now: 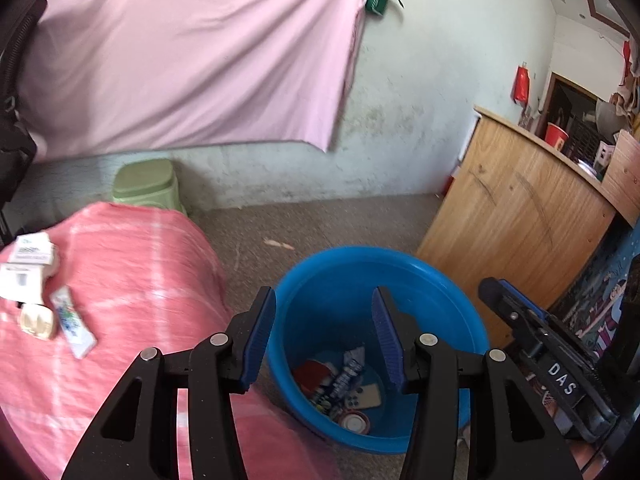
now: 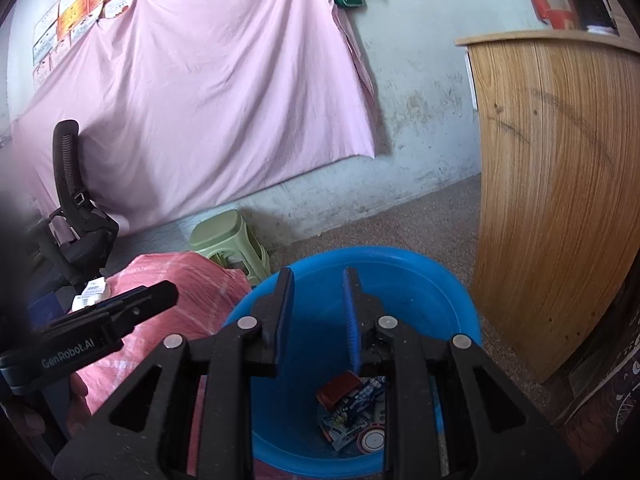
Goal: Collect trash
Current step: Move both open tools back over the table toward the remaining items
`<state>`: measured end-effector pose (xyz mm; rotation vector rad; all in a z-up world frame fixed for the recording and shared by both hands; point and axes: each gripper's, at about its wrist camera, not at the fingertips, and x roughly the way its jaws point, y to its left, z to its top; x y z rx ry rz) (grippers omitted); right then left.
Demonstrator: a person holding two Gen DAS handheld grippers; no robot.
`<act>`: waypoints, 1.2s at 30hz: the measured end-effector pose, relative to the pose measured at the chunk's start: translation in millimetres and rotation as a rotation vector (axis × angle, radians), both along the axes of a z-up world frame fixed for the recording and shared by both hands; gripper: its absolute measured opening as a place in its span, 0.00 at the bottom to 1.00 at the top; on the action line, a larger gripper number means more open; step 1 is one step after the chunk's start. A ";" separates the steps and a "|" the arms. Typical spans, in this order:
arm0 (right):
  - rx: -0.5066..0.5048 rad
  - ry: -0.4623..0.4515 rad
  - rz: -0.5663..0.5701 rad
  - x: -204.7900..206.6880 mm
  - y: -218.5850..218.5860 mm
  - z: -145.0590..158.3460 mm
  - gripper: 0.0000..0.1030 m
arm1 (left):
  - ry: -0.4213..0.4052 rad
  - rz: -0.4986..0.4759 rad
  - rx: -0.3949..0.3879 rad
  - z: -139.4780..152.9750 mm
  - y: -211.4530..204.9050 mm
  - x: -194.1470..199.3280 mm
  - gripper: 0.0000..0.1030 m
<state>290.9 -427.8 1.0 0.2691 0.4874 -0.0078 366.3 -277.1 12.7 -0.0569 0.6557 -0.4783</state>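
Note:
A blue plastic tub (image 1: 432,280) stands on the floor and holds wrappers, a red piece and a round lid (image 1: 354,422); it also shows in the right wrist view (image 2: 432,280). My left gripper (image 1: 324,304) is open and empty above the tub. My right gripper (image 2: 318,284) is open and empty over the tub too. On the pink cloth (image 1: 132,280) at the left lie white boxes (image 1: 30,254), a white and blue wrapper (image 1: 72,322) and a cream packet (image 1: 38,320).
A wooden counter (image 1: 516,216) stands right of the tub. A green stool (image 2: 226,240) and a black office chair (image 2: 76,208) stand by the wall under a pink sheet (image 1: 192,52). The floor is brown carpet (image 1: 320,220).

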 end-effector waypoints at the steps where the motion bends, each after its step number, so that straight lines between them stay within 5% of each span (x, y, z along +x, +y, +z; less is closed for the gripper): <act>1: -0.002 -0.010 0.005 -1.0 1.8 2.6 0.45 | -0.013 0.009 0.002 2.6 4.2 -1.9 0.43; 12: -0.022 -0.118 0.052 -8.4 32.6 29.7 0.63 | -0.133 0.130 -0.006 29.5 62.3 -22.8 0.54; 23: -0.010 -0.215 0.143 -6.8 81.2 49.5 0.99 | -0.273 0.327 -0.039 47.6 140.4 -52.4 0.93; 36: -0.070 -0.324 0.282 -10.5 151.9 60.3 1.00 | -0.378 0.486 0.002 50.3 225.3 -87.4 0.98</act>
